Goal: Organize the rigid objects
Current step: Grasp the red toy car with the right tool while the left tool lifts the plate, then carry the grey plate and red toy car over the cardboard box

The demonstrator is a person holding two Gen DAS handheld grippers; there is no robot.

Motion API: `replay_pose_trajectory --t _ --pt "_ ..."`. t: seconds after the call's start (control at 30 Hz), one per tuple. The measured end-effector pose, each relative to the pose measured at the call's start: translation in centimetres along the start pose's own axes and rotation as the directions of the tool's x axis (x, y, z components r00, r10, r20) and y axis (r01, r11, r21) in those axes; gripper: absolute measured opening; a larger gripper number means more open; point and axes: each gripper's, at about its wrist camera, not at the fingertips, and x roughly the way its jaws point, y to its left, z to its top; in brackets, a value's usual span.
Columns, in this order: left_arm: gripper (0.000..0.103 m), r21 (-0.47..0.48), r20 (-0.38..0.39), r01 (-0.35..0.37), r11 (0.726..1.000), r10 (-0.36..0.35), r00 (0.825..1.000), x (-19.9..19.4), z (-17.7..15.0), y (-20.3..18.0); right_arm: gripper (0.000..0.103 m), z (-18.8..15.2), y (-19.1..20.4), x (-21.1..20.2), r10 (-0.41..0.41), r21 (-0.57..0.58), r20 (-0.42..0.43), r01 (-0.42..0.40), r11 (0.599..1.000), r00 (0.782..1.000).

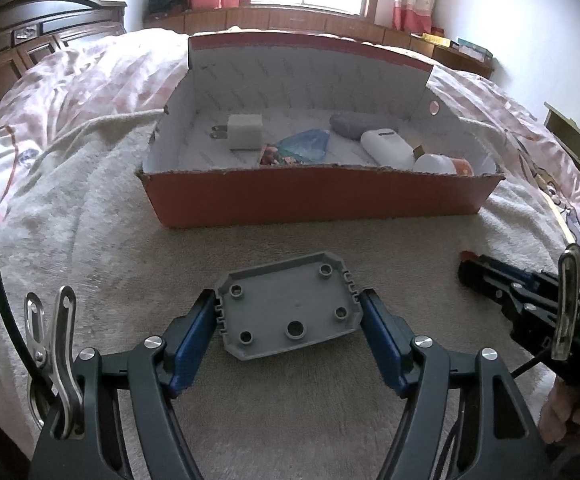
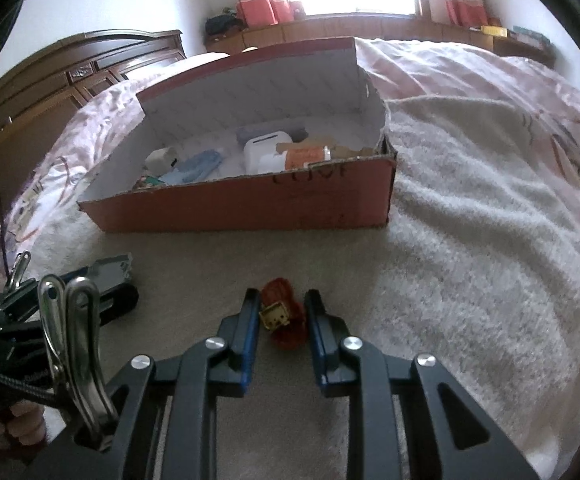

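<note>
Two grippers work over a pale fleece blanket (image 1: 90, 264) spread on a bed, one in each of the person's hands. One grey plastic plate (image 1: 290, 306), shallow and rimmed with five round bosses on its upturned face, sits between the blue pads of the left gripper (image 1: 290, 312); both pads press its notched short ends, so that gripper is clenched on it with its jaws standing wide. One small red-and-yellow toy piece (image 2: 284, 316) lies between the fingers of the right gripper (image 2: 283, 312), whose jaws are drawn in as far as they go, their blue pads close against its sides; whether it rests on the blanket or is lifted clear, the views do not settle. One open cardboard box (image 1: 313, 200), red outside and white inside, stands on the blanket well ahead of both grippers, its lid flap upright at the far side. Inside it, counted from the left wrist view: one white plug adapter (image 1: 244, 132), one pale blue crumpled bag (image 1: 305, 146), one grey oval case (image 1: 349, 125), one white case (image 1: 387, 148), one white-and-orange bottle (image 1: 443, 165) lying down, and one small colourful item (image 1: 274, 158) against the near wall, too hidden to name.
</note>
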Motion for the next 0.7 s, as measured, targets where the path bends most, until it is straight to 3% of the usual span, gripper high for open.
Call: replay_pose_trajectory --t 0.7 --pt "0.072 0.032 0.109 0.019 0.999 -0.022 0.994 -3.8 2.5 -0.2 0.023 0.5 2.3 -3.9 0.142 -0.036 0.069 -0.14 0.989 0.987"
